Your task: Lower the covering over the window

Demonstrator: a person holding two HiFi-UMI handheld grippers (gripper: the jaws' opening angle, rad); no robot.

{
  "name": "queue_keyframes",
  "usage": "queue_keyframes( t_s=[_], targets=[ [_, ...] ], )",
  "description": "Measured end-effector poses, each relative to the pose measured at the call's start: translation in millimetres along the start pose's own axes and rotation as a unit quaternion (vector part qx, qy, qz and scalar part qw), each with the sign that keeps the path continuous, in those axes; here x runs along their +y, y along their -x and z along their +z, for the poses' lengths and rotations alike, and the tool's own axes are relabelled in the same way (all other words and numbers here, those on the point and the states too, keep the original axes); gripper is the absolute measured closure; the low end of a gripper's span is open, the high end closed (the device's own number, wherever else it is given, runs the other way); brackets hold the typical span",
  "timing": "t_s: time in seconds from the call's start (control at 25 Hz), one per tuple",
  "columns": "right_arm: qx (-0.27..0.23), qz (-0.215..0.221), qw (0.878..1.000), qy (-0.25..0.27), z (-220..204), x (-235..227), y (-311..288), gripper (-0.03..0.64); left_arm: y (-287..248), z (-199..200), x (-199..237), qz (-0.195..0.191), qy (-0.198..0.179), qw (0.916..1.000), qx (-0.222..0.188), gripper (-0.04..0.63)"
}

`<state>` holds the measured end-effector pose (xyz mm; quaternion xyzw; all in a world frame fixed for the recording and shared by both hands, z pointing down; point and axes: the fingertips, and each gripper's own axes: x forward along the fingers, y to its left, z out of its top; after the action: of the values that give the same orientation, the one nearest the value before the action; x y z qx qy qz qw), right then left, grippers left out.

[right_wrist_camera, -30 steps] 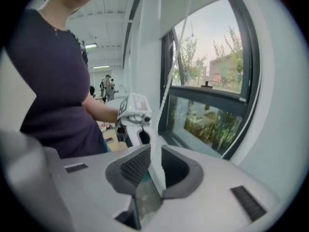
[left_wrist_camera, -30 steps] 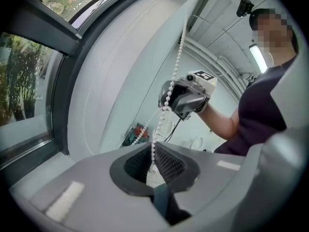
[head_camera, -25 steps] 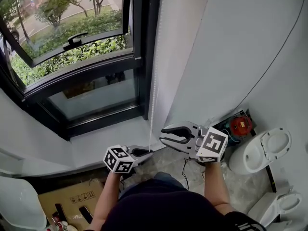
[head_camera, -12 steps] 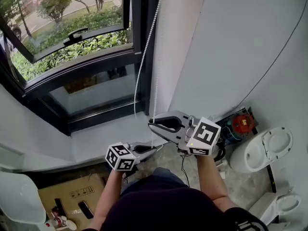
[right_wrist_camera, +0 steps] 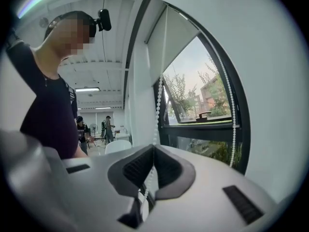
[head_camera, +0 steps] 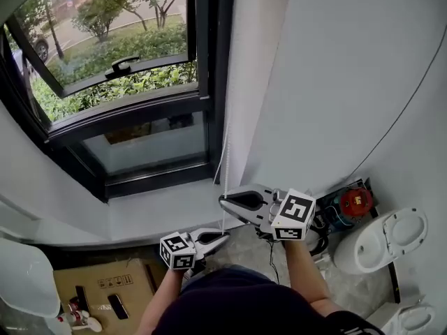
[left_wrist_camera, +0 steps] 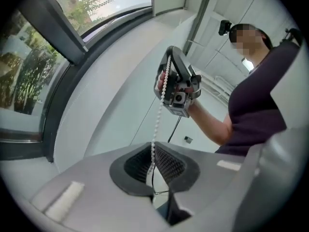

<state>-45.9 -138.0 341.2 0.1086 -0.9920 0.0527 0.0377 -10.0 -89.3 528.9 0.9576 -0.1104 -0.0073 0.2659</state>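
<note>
Bead chain (head_camera: 225, 162), bowed sideways earlier, now hangs straight, pinched by left hand-held gripper (head_camera: 223, 236) and right hand-held gripper (head_camera: 223, 201).

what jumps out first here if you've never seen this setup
The white bead chain hanging beside the black-framed window, mid-picture in the head view, draws the eye first. The right hand-held gripper is clamped on it, and the left hand-held gripper is clamped on it just below. At upper left, the tilted-open sash shows green shrubs outside.
</note>
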Motion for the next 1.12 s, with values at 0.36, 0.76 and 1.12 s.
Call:
queue_keyframes(
  t_s=[0.36, 0.76, 1.12],
  targets=[
    [0.081, 0.009, 0.997, 0.002, -63.4, 1.0, 8.1, 0.603, -17.8, -57.5, -4.3, 0.058, 0.013, 0.9958, 0.07, 0.57],
    [0.131, 0.059, 0.99, -0.014, -109.7, 15.6, 15.9, 0.603, -13.7, -66.9, -7.7, 0.089, 0.061, 0.9941, -0.001, 0.569],
    [0.197, 0.082, 0.977, -0.025, -155.5, 25.5, 12.5, 0.603, 0.4, -58.0, -7.5, 0.113, 0.064, 0.9911, -0.031, 0.569]
  ],
)
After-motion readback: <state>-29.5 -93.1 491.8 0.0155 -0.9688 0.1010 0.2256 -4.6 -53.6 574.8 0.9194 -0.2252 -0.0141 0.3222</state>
